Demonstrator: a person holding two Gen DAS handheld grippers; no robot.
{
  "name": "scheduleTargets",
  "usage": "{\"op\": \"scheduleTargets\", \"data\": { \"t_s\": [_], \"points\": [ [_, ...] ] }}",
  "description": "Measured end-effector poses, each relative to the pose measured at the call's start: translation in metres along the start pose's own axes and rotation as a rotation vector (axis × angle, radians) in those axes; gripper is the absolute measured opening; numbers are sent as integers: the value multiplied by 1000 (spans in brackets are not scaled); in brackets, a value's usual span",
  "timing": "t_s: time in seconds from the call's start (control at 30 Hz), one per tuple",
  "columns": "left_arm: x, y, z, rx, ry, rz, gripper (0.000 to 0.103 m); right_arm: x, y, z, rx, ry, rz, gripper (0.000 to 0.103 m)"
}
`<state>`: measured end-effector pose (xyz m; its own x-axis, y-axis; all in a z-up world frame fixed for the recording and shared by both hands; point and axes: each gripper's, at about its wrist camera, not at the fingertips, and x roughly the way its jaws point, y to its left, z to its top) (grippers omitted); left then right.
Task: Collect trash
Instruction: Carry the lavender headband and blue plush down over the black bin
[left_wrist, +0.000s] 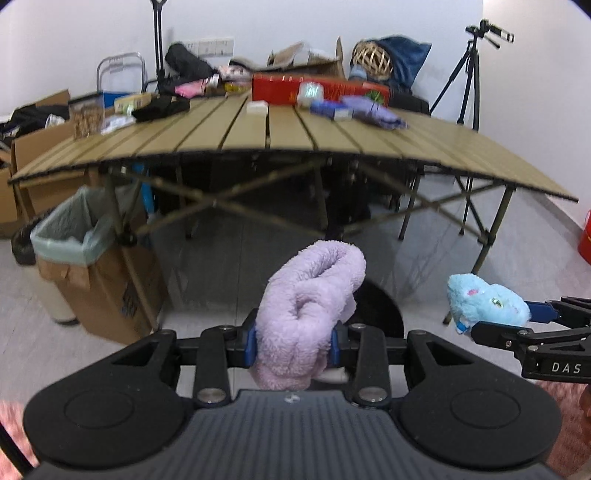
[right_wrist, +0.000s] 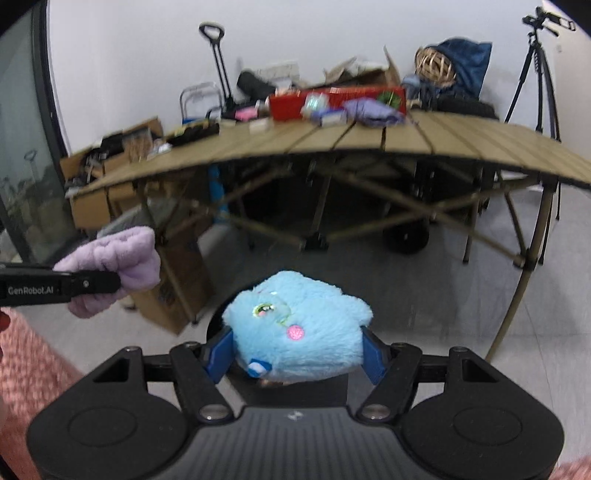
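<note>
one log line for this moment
left gripper: shut on purple fleece item | right gripper: shut on blue plush toy | lined cardboard bin: beside table, not reached

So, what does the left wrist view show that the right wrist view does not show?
Only the left wrist view shows the cardboard bin with its pale green liner open, standing under the table's left end. Only the right wrist view shows the dark-framed glass panel at the left. Both show the slatted folding table, the tripod, the left gripper shut on a lilac fleece cloth, and the right gripper shut on a blue plush toy.
</note>
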<state>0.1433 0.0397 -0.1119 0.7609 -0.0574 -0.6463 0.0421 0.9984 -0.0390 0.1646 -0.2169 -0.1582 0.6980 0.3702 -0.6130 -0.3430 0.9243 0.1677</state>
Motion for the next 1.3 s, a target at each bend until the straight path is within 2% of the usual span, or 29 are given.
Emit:
{"op": "scheduleTargets", "data": {
  "t_s": [0.27,0.63,1.0,1.3],
  "points": [
    [3,3,-28,-10,103,-13,35,2,15,-21,-20,92,-4,68],
    [23,18,-39,-59,183,24,35,20,14,-31,-5,181,-22,68],
    [45,23,-34,-78,210,52,35,41,12,-31,-2,222,-24,68],
    [60,31,-19,-83,202,75,35,63,5,-10,-14,187,-43,68]
  ]
}}
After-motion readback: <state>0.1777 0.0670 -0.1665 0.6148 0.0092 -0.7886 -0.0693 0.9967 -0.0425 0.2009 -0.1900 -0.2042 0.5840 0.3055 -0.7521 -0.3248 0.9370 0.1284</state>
